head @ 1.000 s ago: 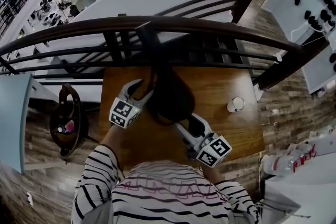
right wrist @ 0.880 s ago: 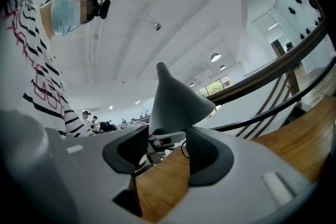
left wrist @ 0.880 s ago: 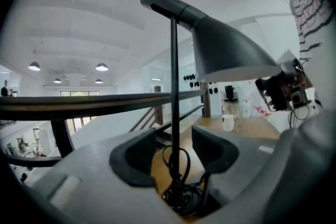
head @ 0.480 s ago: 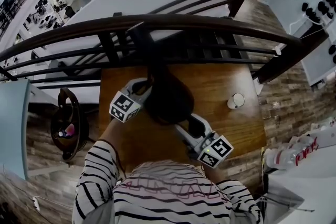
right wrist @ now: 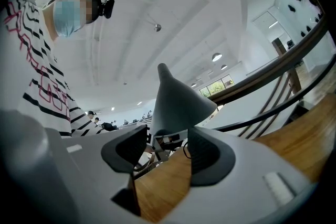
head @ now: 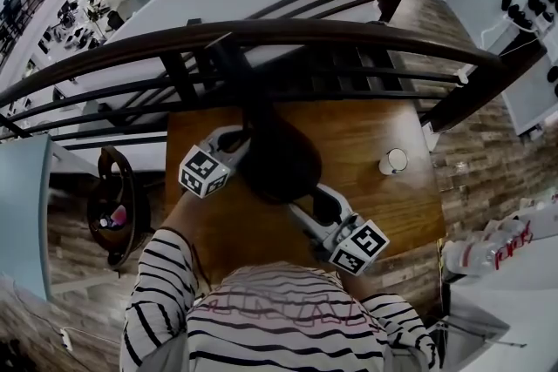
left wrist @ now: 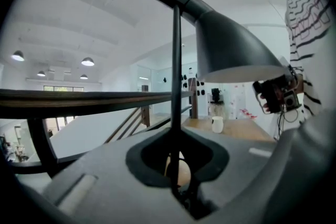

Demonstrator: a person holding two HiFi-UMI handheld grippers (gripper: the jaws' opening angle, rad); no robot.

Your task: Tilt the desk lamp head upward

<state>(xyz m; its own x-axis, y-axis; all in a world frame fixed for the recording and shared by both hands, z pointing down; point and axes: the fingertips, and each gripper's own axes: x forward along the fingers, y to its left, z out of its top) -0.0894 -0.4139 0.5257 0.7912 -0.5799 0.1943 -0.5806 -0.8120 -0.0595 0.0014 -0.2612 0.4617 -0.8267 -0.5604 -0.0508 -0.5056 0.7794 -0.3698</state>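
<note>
Here, at the far left, on the floor beside the table (head: 384,213), we see a round dark wooden seat (head: 109,205). The table is brown wood and stands against a dark railing (head: 288,35).

On the left part of the table we hold the left gripper (head: 234,142), its marker cube turned up to us. In the left gripper view the thin black lamp stem (left wrist: 176,86) stands upright exactly between its jaws. The jaws are closing, and their pads appear to press already on the stem from both sides.

The lamp head (head: 281,159) is in the middle of the table, near the railing, and from above it covers the base. In the left gripper view the head is a dark cone that slopes downward from the top of the stem, with its open side facing the table.

To the right and nearer to us is the right gripper (head: 316,206), pointing at the lower edge of the head. Its jaws stand wide apart and are opening. In the right gripper view the rim of the cone is just at the jaw tips, but we cannot tell if they touch it.

Further right a white cup (head: 392,161) stands alone on the wood, well apart from the lamp.
</note>
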